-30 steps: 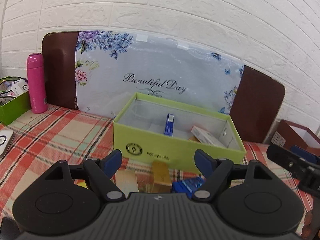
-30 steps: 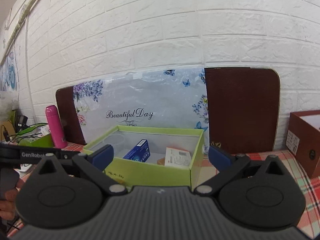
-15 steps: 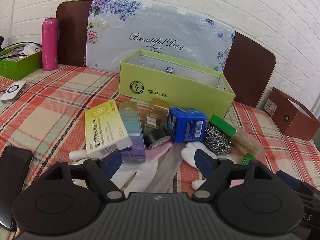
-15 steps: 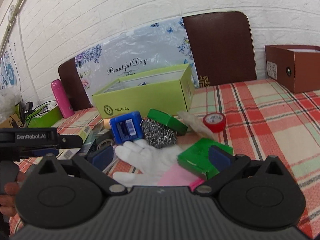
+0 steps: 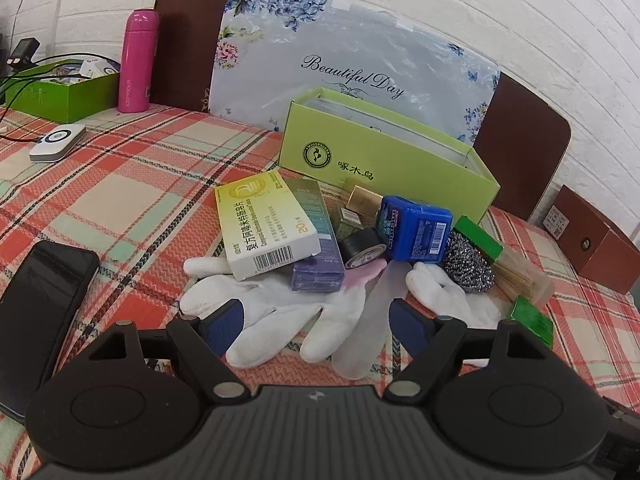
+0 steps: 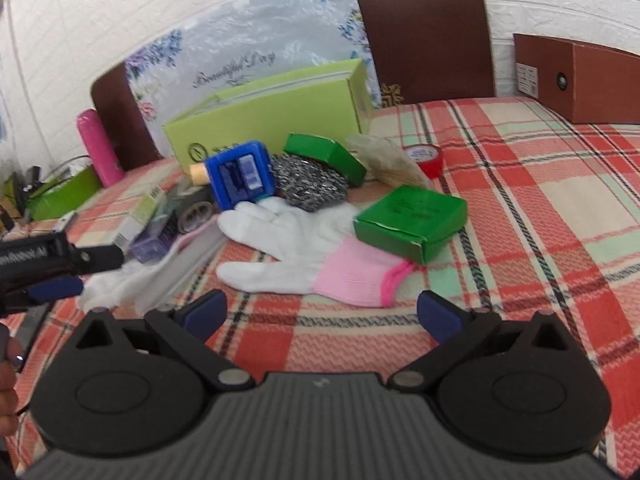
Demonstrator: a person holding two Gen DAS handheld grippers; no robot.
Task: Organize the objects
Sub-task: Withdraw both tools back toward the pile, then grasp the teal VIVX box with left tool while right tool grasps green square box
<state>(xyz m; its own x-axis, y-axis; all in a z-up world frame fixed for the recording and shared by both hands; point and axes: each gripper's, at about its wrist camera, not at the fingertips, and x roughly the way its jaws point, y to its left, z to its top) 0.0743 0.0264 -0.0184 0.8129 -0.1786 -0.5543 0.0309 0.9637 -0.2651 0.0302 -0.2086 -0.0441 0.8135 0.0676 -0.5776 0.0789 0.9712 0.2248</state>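
Observation:
A pile of loose things lies on the plaid cloth in front of the lime green box (image 5: 384, 160) (image 6: 272, 114). It holds a yellow-white medicine box (image 5: 264, 224), a purple box (image 5: 318, 248), a black tape roll (image 5: 362, 248), a blue box (image 5: 416, 232) (image 6: 240, 174), a steel scourer (image 5: 468, 264) (image 6: 310, 184) and green boxes (image 6: 412, 220). My left gripper (image 5: 316, 324) hangs open just over a white glove (image 5: 256, 300). My right gripper (image 6: 320, 314) is open, just short of the pink cuff of another white glove (image 6: 300, 248). The left gripper (image 6: 80, 274) shows at the right view's left edge.
A black phone (image 5: 36, 312) lies at the near left, a white device (image 5: 58, 142) and a green tray (image 5: 60, 88) farther back. A pink bottle (image 5: 136, 62) stands by the floral board (image 5: 360, 60). A brown box (image 6: 576, 76) and red tape (image 6: 426, 158) sit to the right.
Both grippers have come down and tilted toward the table; the views went from the lime box's inside to the pile in front of it. Both stayed open.

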